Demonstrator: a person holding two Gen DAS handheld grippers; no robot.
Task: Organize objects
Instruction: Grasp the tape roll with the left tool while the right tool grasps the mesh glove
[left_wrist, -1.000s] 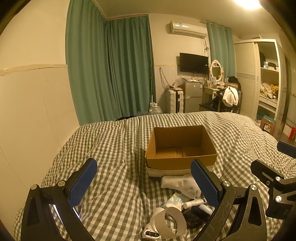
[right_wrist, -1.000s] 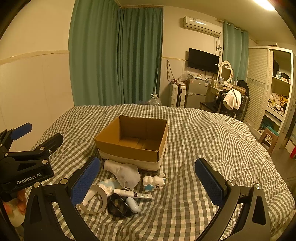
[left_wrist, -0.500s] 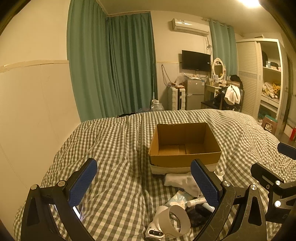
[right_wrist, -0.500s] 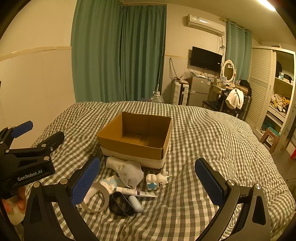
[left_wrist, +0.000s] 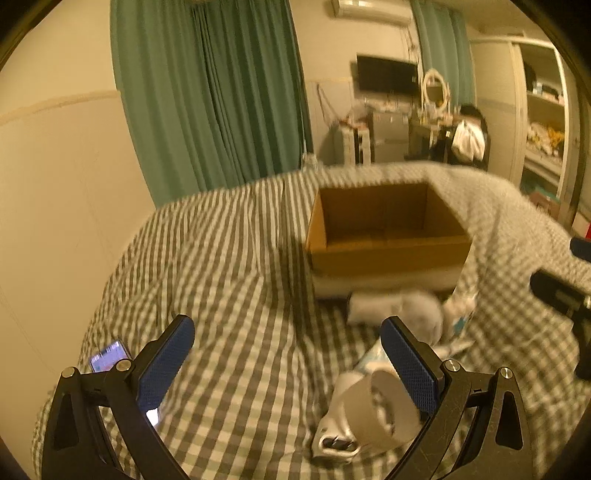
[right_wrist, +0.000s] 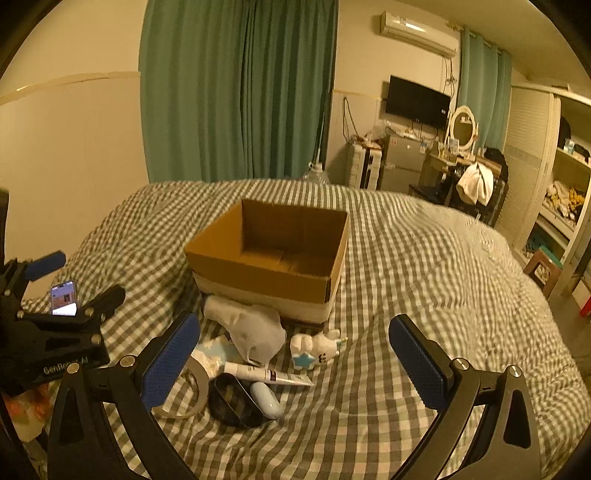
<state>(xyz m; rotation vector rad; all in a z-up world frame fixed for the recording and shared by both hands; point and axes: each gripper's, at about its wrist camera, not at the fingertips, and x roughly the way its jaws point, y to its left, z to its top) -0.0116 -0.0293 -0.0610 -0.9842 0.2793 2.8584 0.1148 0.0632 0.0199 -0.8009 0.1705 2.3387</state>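
Note:
An open, empty cardboard box (right_wrist: 273, 251) (left_wrist: 384, 236) sits on the checked bedspread (right_wrist: 424, 266). In front of it lie a grey sock (right_wrist: 251, 328), a small white plush toy (right_wrist: 316, 349), a white tube (right_wrist: 266, 374), a roll of tape (right_wrist: 192, 387) (left_wrist: 373, 410), a black ring-shaped item (right_wrist: 232, 404) and a pale blue capsule-shaped case (right_wrist: 266, 404). My right gripper (right_wrist: 291, 362) is open and empty, just above and short of the pile. My left gripper (left_wrist: 288, 362) is open and empty, left of the pile, its right finger over the tape roll.
A lit phone (right_wrist: 63, 297) (left_wrist: 109, 356) lies on the bed at the left. A cream wall (right_wrist: 66, 155) borders the bed's left side, with green curtains (right_wrist: 236, 92) behind. A dresser, chair and wardrobe (right_wrist: 554, 199) stand beyond the bed at the right.
Both grippers have moved forward and lower toward the pile. The left wrist view is motion-blurred and the phone has come into view. Both stay open.

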